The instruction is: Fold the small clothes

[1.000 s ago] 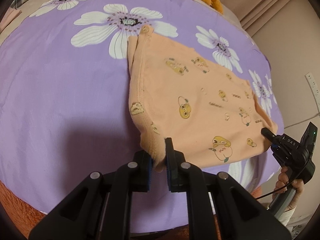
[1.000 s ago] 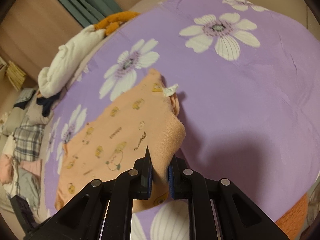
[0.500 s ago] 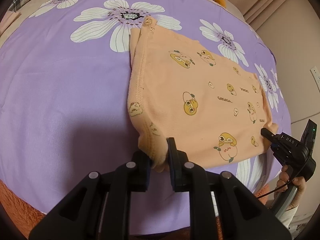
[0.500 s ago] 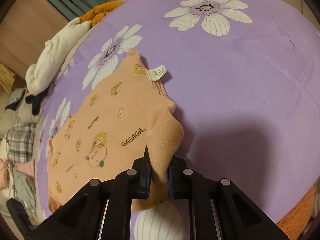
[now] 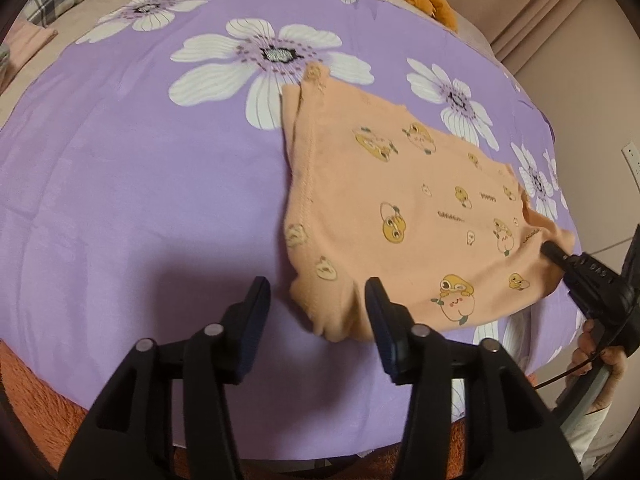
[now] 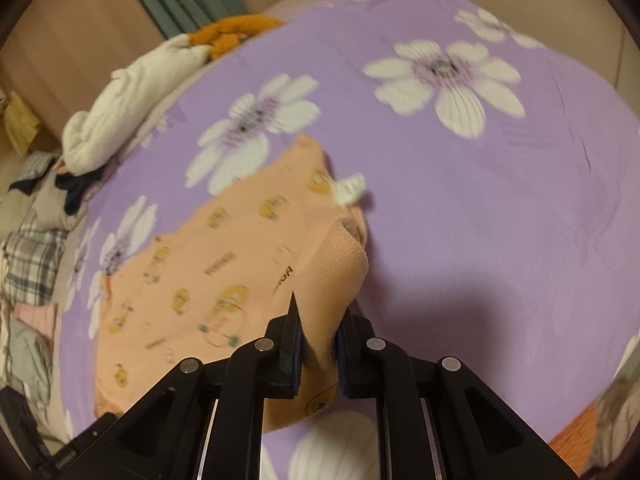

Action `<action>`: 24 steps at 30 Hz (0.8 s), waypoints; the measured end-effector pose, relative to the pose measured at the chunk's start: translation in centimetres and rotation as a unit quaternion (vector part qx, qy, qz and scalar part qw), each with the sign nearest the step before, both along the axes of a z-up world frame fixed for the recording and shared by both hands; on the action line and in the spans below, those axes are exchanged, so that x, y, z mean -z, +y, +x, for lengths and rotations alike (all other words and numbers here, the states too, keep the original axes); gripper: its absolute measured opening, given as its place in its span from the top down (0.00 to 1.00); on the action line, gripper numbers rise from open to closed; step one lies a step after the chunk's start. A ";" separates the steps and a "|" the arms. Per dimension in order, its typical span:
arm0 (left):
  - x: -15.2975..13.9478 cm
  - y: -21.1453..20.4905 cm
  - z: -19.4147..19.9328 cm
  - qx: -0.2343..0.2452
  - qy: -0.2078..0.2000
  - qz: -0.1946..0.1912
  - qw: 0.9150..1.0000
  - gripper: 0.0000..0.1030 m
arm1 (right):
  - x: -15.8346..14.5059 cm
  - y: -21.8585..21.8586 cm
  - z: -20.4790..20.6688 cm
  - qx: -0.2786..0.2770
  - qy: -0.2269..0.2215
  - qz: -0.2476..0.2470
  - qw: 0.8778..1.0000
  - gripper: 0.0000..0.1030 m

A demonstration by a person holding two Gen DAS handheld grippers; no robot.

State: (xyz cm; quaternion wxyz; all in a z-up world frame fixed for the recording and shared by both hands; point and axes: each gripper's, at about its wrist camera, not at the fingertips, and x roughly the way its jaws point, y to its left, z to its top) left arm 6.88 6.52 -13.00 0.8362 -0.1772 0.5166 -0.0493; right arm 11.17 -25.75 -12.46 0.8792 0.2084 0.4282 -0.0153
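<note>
A small peach garment (image 5: 400,208) printed with cartoon figures lies on the purple flowered sheet (image 5: 120,200). My left gripper (image 5: 316,300) hangs over its near corner with jaws opening; the corner lies loose on the sheet between the fingers and neither pad presses it. The right gripper (image 6: 316,332) is shut on the opposite corner of the peach garment (image 6: 224,264), which bunches up between its pads. In the left wrist view the right gripper (image 5: 552,249) grips the garment's far right corner, with a hand (image 5: 600,356) below it. A white label (image 6: 350,189) sticks out at the garment's edge.
A white bundle (image 6: 132,104) and an orange plush item (image 6: 228,32) lie at the far end of the bed. Plaid and other clothes (image 6: 28,256) are piled at the left. An orange blanket edge (image 5: 36,400) shows below the sheet.
My left gripper's jaws have parted and let go of the garment's corner, which now rests on the sheet. The right gripper keeps its grip, and its view has turned a little.
</note>
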 end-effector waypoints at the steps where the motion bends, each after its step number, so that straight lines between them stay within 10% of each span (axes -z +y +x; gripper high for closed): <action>1: -0.1 0.2 0.0 -0.003 -0.001 0.002 1.000 0.51 | -0.6 0.3 0.1 -0.008 -0.008 -0.002 1.000 0.86; 11: -0.9 1.7 -0.2 -0.029 -0.008 0.007 1.000 0.47 | -4.5 7.6 0.2 -0.152 -0.084 -0.040 0.984 0.86; 24: -1.5 2.5 -0.6 -0.038 -0.016 0.014 0.999 0.47 | 1.6 13.9 0.9 -0.263 0.012 -0.054 0.963 0.86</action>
